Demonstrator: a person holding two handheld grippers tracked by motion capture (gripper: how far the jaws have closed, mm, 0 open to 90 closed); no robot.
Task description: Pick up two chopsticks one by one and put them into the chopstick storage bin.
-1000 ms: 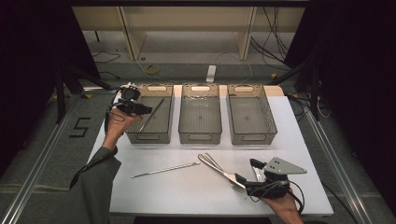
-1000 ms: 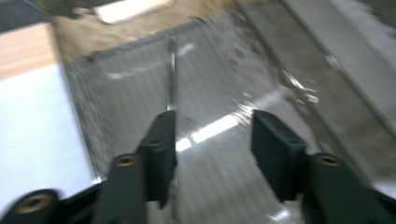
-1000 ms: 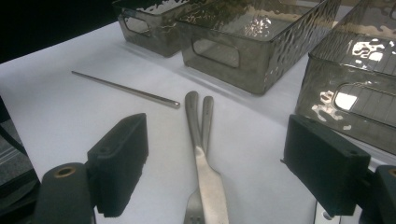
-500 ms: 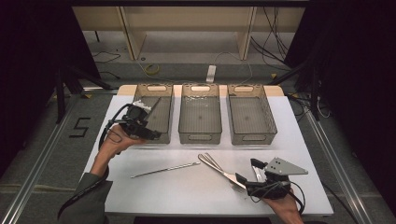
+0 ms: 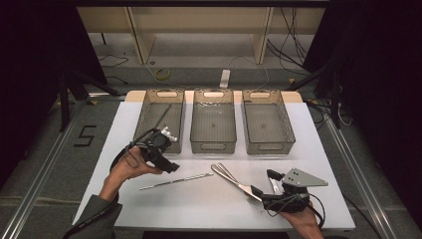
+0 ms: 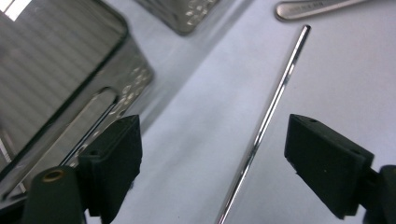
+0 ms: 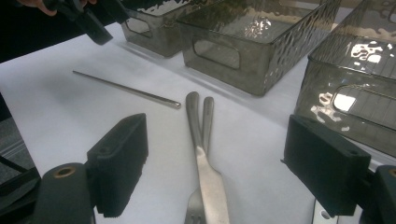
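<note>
Near the white bench's (image 5: 124, 124) front edge, the left tongs (image 6: 212, 154), jaws just opened wide, straddle the thin silver metal rod (image 6: 268, 119) untouched, while the right tongs (image 7: 215, 172) gape over steel forceps (image 7: 203, 154).

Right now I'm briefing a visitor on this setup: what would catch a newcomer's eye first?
Probably the three grey bins in a row along the far side of the white table, the left one holding a thin rod. Next, the bare metal rod and forceps lying on the near side, with the left tongs open above that rod and the right tongs open over the forceps.
</note>
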